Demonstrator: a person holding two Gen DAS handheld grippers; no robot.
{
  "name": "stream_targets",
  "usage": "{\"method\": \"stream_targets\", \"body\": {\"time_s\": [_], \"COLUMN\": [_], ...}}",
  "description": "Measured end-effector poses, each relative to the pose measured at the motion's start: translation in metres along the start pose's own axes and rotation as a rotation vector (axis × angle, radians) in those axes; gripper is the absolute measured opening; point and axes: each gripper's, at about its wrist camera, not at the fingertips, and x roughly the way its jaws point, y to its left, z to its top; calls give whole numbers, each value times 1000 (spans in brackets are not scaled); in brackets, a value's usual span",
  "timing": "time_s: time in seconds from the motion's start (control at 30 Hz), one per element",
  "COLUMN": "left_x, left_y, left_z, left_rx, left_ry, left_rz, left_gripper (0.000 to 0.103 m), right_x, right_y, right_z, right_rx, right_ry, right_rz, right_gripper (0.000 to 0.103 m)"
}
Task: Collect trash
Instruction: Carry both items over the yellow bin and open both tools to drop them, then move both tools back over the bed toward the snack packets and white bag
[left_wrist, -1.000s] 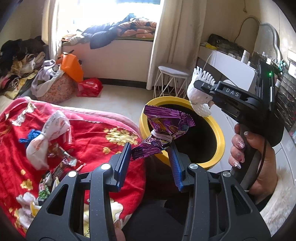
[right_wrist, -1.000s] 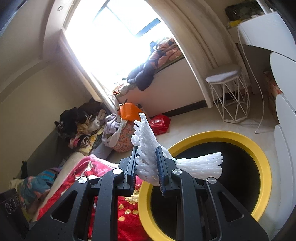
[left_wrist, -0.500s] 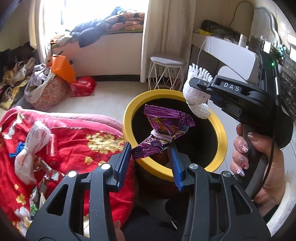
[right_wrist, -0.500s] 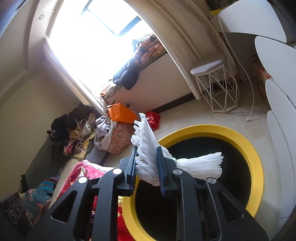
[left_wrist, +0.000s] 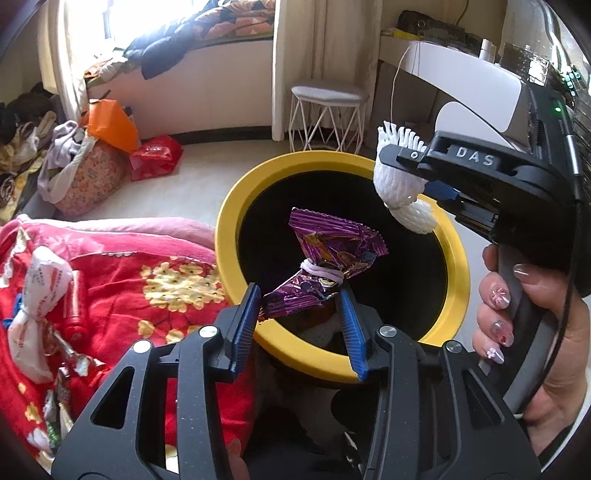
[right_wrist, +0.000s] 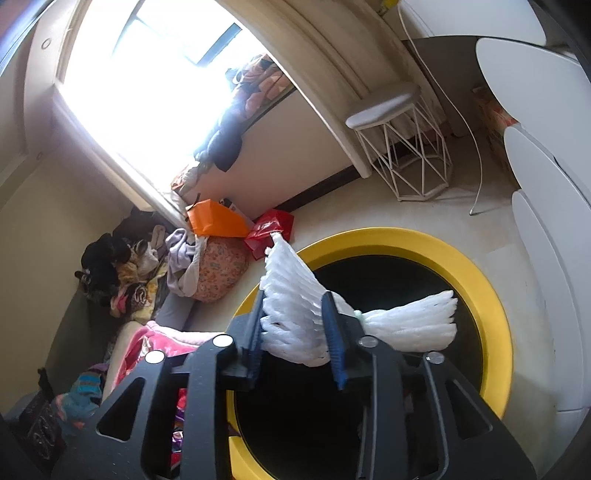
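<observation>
My left gripper (left_wrist: 299, 306) is shut on a purple snack wrapper (left_wrist: 328, 258) tied with a white band, held over the near rim of the yellow-rimmed black bin (left_wrist: 236, 206). My right gripper (right_wrist: 295, 328) is shut on white foam netting (right_wrist: 295, 295) and holds it above the same bin (right_wrist: 491, 295); it also shows in the left wrist view (left_wrist: 406, 173) at the bin's far right rim. More wrappers (left_wrist: 37, 295) lie on the red blanket (left_wrist: 155, 280) to the left.
A white wire stool (left_wrist: 325, 110) stands behind the bin. An orange bag (left_wrist: 110, 122), a red bag (left_wrist: 155, 155) and a clothes pile lie on the floor at left. A white desk (left_wrist: 461, 74) is at right.
Both grippers have moved forward over the bin's opening, each still holding its piece of trash. The bin now fills more of both views.
</observation>
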Motion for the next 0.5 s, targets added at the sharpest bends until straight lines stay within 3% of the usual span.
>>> {"method": "stream_targets", "body": {"time_s": [0.1, 0.17, 0.43, 0.5], "left_x": [4, 3, -19, -27], "left_y": [-1, 0, 7, 10], "left_z": [2, 3, 0, -2], "left_rx": [1, -5, -72, -86], "left_ry": [3, -10, -82, -106], "left_rz": [-10, -15, 8, 17], "left_gripper": [42, 54, 92, 92], "right_x": [-1, -1, 0, 0], "right_y": [-4, -6, -5, -4], "right_z": [1, 2, 2, 3], "right_rx": [16, 22, 8, 4], "right_ry": [-8, -14, -25, -26], "right_rz": [-9, -17, -43, -48], "right_gripper": [40, 48, 62, 63]}}
